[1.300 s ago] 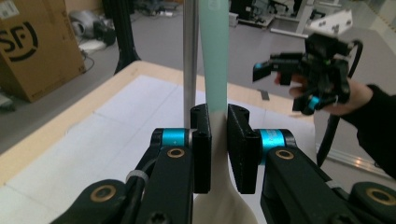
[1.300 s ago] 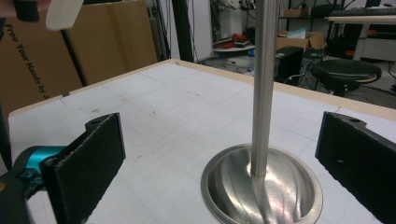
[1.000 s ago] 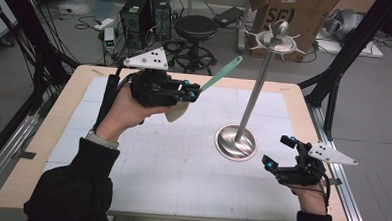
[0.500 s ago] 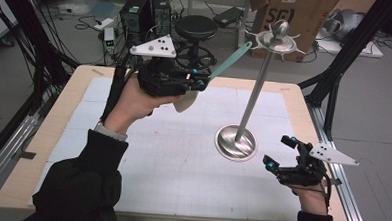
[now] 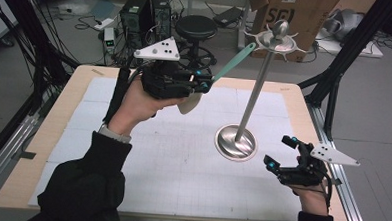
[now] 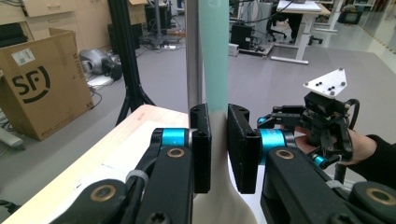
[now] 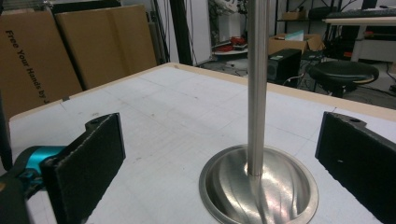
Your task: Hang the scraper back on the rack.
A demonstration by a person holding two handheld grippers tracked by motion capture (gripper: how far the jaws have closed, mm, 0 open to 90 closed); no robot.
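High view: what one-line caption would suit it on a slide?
Left gripper lifts a green spatula toward the hooks of a steel stand; right gripper waits open by its base.

The left hand-held gripper (image 5: 205,85) is raised above the tabletop's (image 5: 130,187) far left part, jaws pointing right and clamped together on a spatula (image 5: 226,67), the dark-sleeved forearm reaching in from the near left corner. The right hand-held gripper (image 5: 281,153) sits low by the right edge, jaws spread wide.
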